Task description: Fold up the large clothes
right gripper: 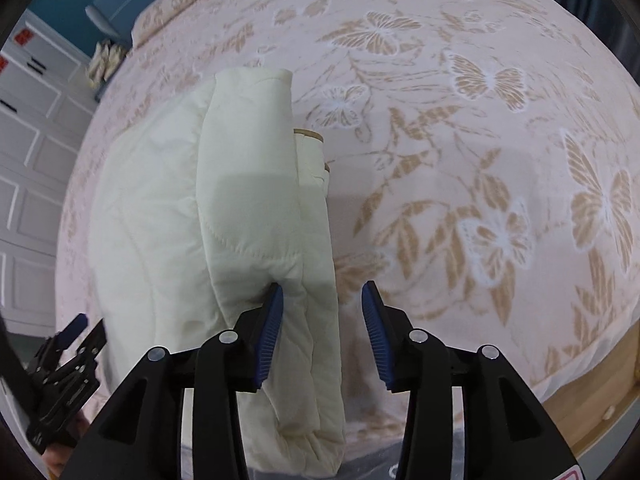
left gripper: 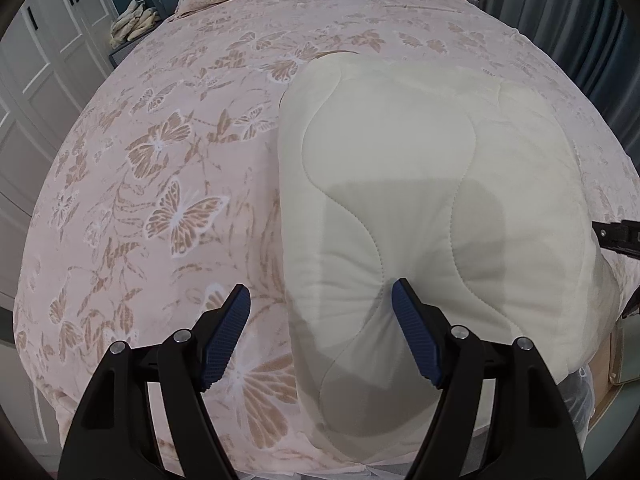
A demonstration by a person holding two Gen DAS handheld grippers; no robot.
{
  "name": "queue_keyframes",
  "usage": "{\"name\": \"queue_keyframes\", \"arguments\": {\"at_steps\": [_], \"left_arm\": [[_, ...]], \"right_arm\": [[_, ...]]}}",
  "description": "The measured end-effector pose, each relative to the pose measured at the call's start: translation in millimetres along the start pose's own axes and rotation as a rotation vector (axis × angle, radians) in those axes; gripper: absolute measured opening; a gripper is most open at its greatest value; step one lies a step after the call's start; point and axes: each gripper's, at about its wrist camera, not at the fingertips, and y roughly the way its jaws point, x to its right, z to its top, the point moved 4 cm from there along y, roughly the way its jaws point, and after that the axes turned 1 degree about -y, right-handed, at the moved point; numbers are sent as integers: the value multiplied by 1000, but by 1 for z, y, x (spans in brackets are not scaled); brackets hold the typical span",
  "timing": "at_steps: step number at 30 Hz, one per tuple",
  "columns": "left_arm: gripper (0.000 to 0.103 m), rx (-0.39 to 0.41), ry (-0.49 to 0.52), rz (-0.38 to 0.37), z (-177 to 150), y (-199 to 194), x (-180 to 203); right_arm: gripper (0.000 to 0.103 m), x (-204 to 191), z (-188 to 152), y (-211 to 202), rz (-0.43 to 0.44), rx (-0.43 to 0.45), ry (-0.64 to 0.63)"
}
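We judge the folding nearly done: the cream quilted garment [left gripper: 420,208] lies on the bed [left gripper: 160,184] as a compact stacked bundle near the bed's near edge, so little beyond tidying seems left. Our left tongs [left gripper: 320,300] stand wide and hold nothing, one pad over the bedspread, the other over the bundle's left part. Our right tongs [right gripper: 322,300] are partly parted around the bundle's right edge without clamping it. The left view shows the broad quilted top; only the right view shows the stacked layers and a tan trim [right gripper: 310,133].
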Motion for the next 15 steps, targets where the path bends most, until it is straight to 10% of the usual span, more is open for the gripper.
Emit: {"name": "queue_keyframes", "arguments": {"at_steps": [15], "left_arm": [[72, 7, 12, 14, 0, 12, 5]], "right_arm": [[42, -34, 10, 61, -222, -153, -272]]}}
